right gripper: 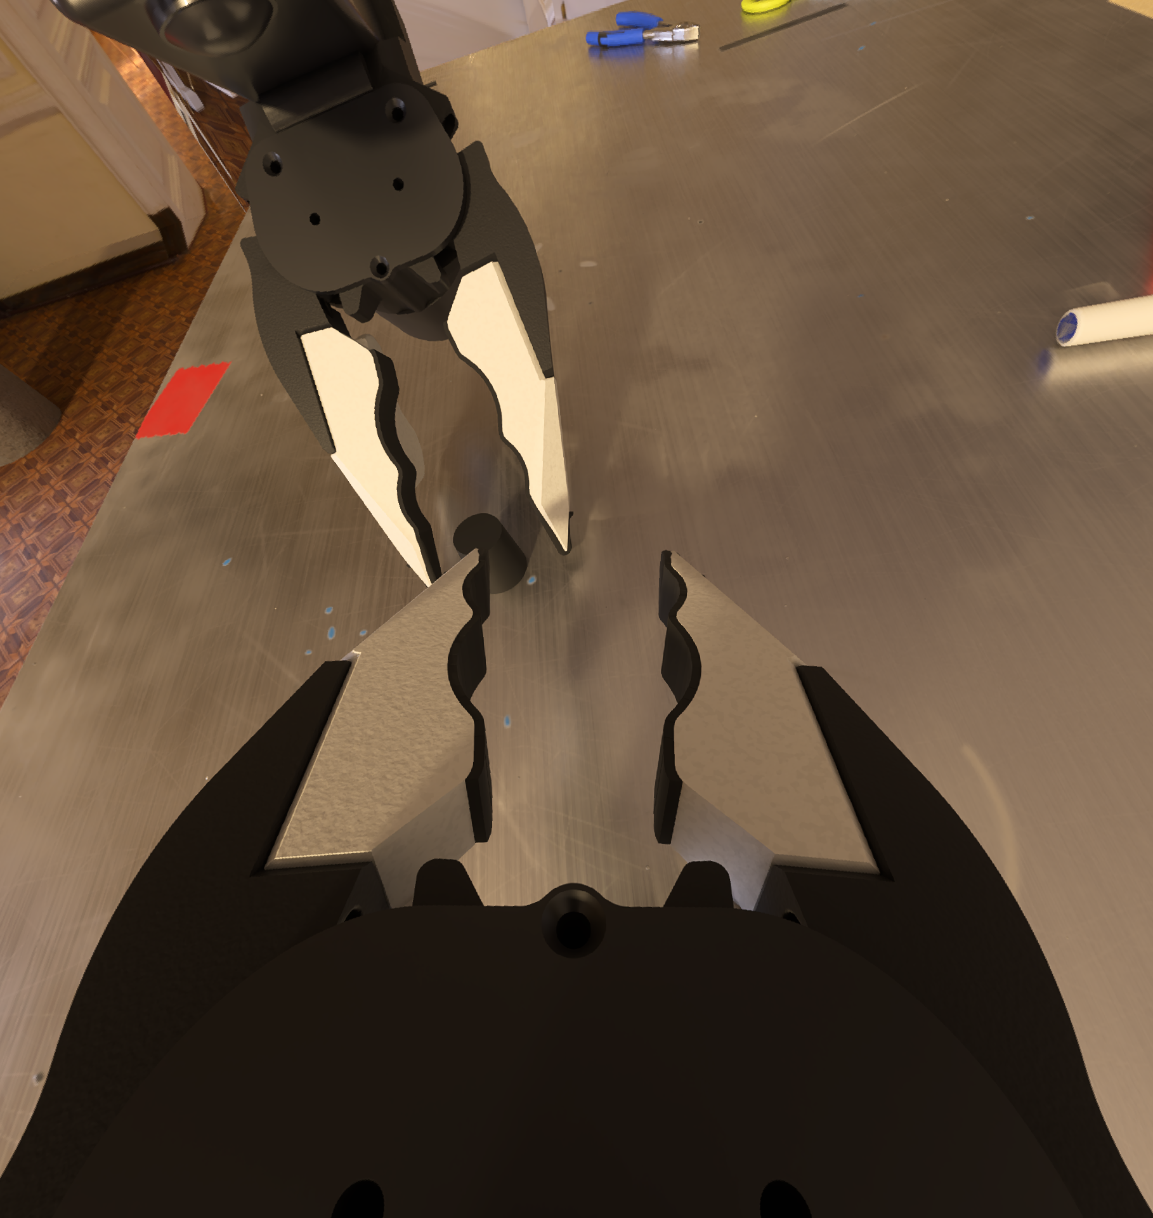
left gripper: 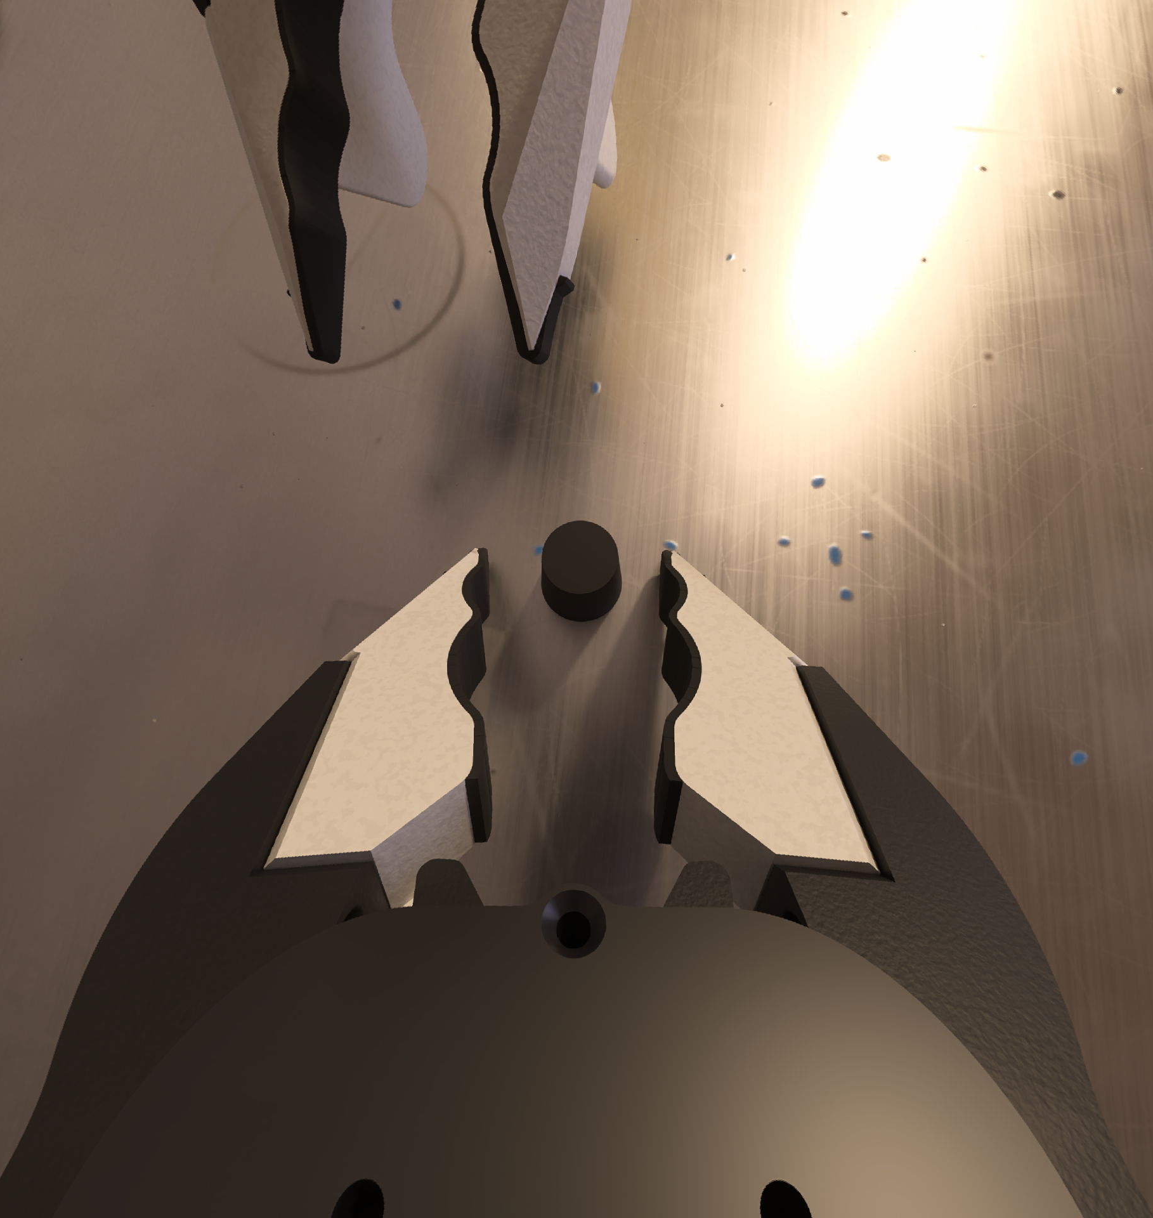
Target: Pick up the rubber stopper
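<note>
Rubber stopper (left gripper: 580,570), dark and cylinder-shaped, stands upright on the brushed metal counter (left gripper: 890,659), right between the fingertips of the left gripper (left gripper: 574,560). The jaws of this gripper are spread, one on each side of the stopper, and a small gap shows on both sides, so they do not pinch it. The right gripper (left gripper: 429,356) hangs a little further on over the counter, pointing down, and its jaws are spread too, with nothing between them. In the right wrist view the stopper (right gripper: 495,550) shows between the tips of the left gripper (right gripper: 498,560), just beyond the left fingertip of the right gripper (right gripper: 570,560). Small blue specks (left gripper: 834,553) lie on the counter near the stopper. Further away I see blue-handled pliers (right gripper: 640,29), a white marker (right gripper: 1121,319) and a red patch of tape (right gripper: 185,399) near the counter edge.
</note>
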